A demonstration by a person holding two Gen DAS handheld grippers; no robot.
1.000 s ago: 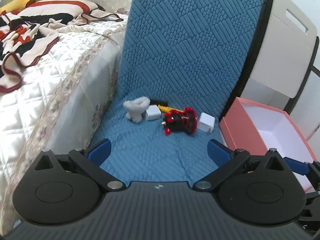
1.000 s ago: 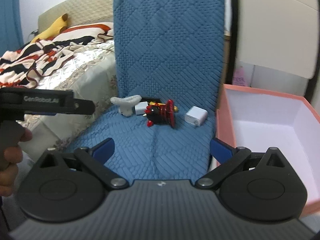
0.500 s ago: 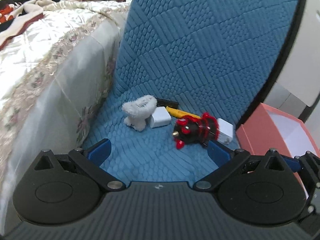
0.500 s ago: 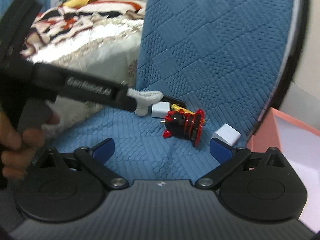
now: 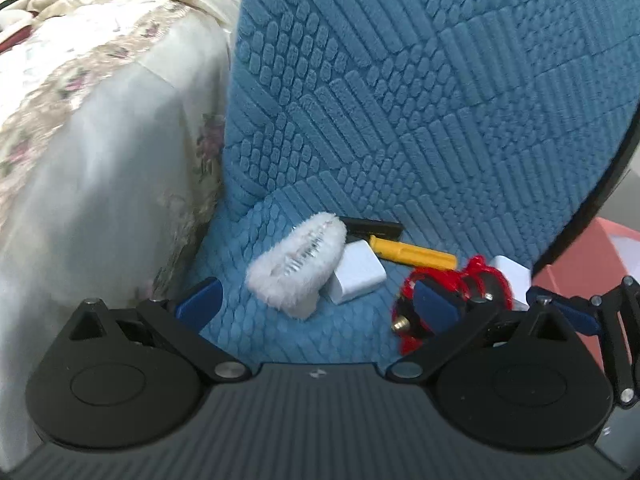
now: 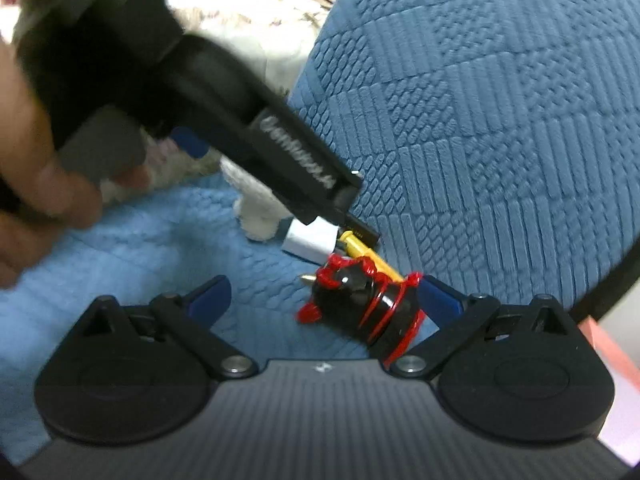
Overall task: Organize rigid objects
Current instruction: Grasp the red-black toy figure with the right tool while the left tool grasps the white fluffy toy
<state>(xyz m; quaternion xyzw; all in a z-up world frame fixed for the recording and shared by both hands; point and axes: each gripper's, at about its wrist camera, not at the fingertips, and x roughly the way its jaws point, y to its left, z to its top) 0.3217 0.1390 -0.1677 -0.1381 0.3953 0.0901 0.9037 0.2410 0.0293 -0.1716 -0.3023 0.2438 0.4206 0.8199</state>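
A red-and-black toy figure [image 6: 360, 304] lies on its side on the blue chair seat [image 5: 320, 336]. My right gripper [image 6: 324, 300] is open and low over the seat, with the toy between its blue pads. My left gripper [image 5: 316, 304] is also open. A white fluffy item [image 5: 296, 272] and a white charger block [image 5: 356, 278] lie just ahead of it. Behind them lie a yellow stick-shaped item [image 5: 412, 254] and a flat black item [image 5: 372, 226]. A second white block [image 5: 512, 276] sits behind the toy, partly hidden.
The quilted blue chair back [image 5: 440, 100] rises right behind the objects. A bed with a cream floral cover [image 5: 100, 140] flanks the chair on the left. A pink open box [image 5: 600, 248] stands on the right. A hand [image 6: 40, 152] holding the left tool crosses the right wrist view.
Both grippers have moved down and forward toward the objects on the seat. The toy now sits between the right gripper's pads, and the left tool fills more of the right wrist view.
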